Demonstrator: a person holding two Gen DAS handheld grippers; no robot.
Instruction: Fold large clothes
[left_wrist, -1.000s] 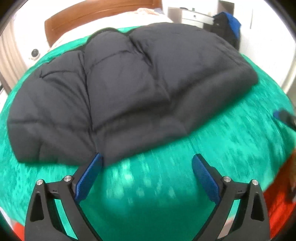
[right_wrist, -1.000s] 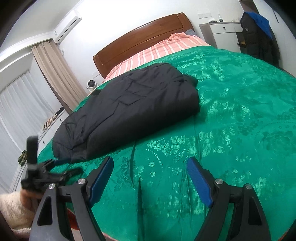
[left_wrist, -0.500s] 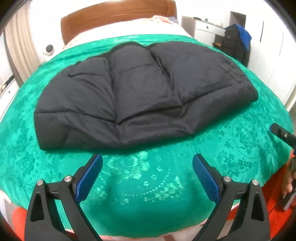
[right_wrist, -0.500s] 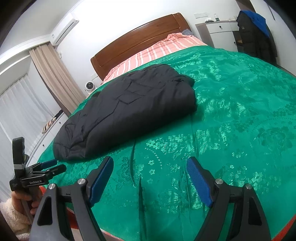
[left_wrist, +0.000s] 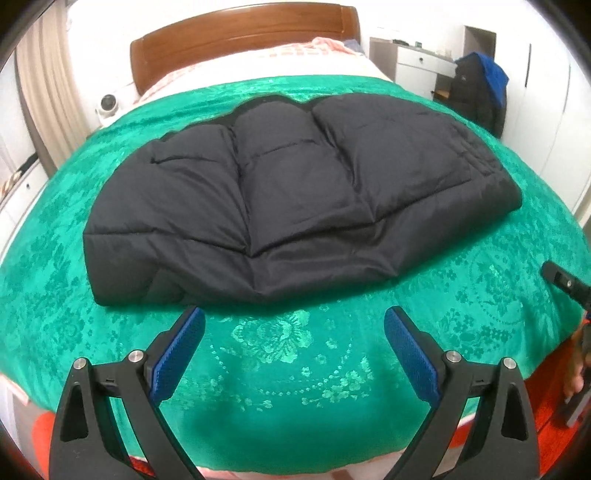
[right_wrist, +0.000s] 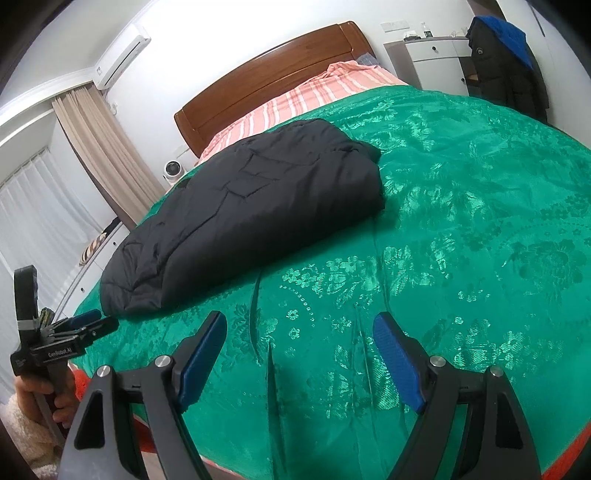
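My left gripper (left_wrist: 294, 347) hangs over the near edge of the bed (left_wrist: 280, 373), its blue fingers (left_wrist: 177, 356) spread wide with only green bedspread showing between them. Just beyond their tips lies the black padded jacket (left_wrist: 295, 199), folded into a broad flat bundle across the middle of the bed, its near hem close to my left finger but not touching it. My right gripper (right_wrist: 300, 360) is also spread, gripping nothing, and sits well to the right of the jacket (right_wrist: 243, 218), above a patch of creased bedspread (right_wrist: 461, 229). From the left view I see the jacket head-on, with its quilted seams and thick folded right end; from the right view I see it slantwise, as a long low mound reaching toward the striped pink pillows (right_wrist: 295, 99) and the wooden headboard (right_wrist: 273, 77). Only the right view shows the air conditioner (right_wrist: 122, 55) high on the wall and my left gripper (right_wrist: 79, 326) from outside, held at the near left corner of the bed. The left view catches just a tip of my right gripper (left_wrist: 565, 282) at its right edge. Both views show a dark coat (left_wrist: 476, 92) hanging by the white cabinet (left_wrist: 417, 62) at the far right.
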